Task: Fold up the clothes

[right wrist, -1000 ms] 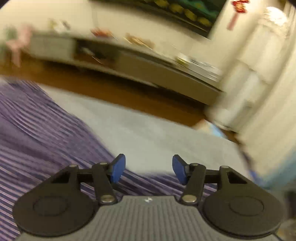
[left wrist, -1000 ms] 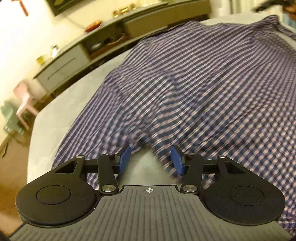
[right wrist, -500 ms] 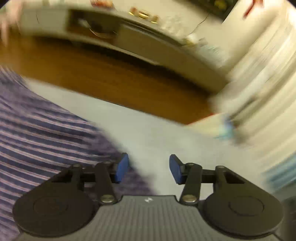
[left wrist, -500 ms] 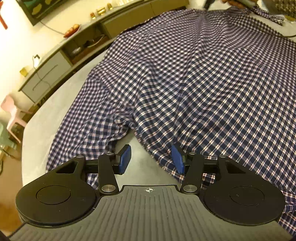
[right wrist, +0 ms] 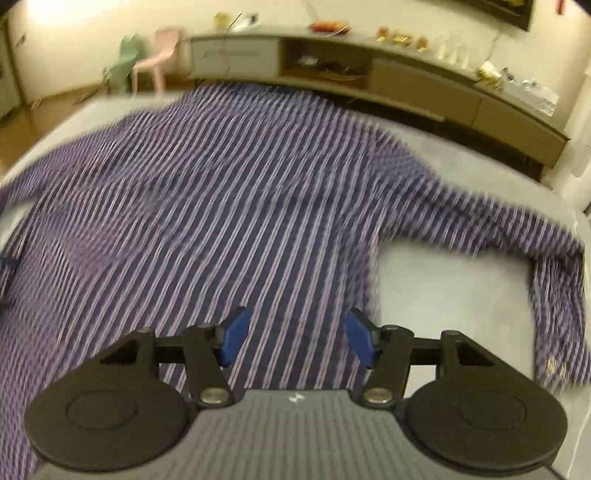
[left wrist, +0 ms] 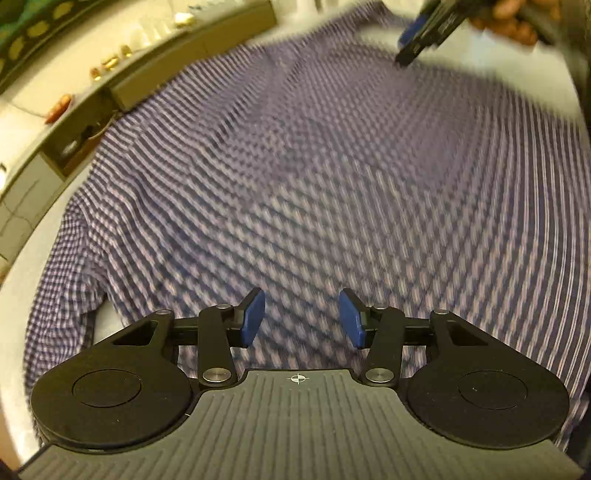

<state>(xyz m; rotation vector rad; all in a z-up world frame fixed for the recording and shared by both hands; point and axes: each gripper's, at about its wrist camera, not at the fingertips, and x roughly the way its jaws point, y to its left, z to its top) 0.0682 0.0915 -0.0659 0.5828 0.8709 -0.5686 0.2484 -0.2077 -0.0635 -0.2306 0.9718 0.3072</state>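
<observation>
- A checked shirt in blue and white lies spread flat on a pale grey surface, covering most of it.
- In the right wrist view the shirt's body fills the left and middle of the surface, and one sleeve runs out toward the right edge, then bends back toward the near edge, leaving a bare patch of the surface between sleeve and body.
- The sleeve's cuff lies near the right edge, and two small buttons show on it.
- In the left wrist view the other sleeve lies folded along the left edge of the surface.
- The left gripper hangs over the shirt's near part, tilted downward; its blue pads stand apart with only cloth seen below them, nothing pinched.
- The right gripper is over the shirt beside the bare patch; its jaws are opening, and nothing is caught between them.
- From the left wrist view the right gripper also appears at the far right corner, blurred, with a hand behind it.
- Beyond the far edge stands a long low cabinet with small items on top; a pink chair stands at its left end.
- Both views are motion-blurred, so the shirt's finer folds cannot be told.
</observation>
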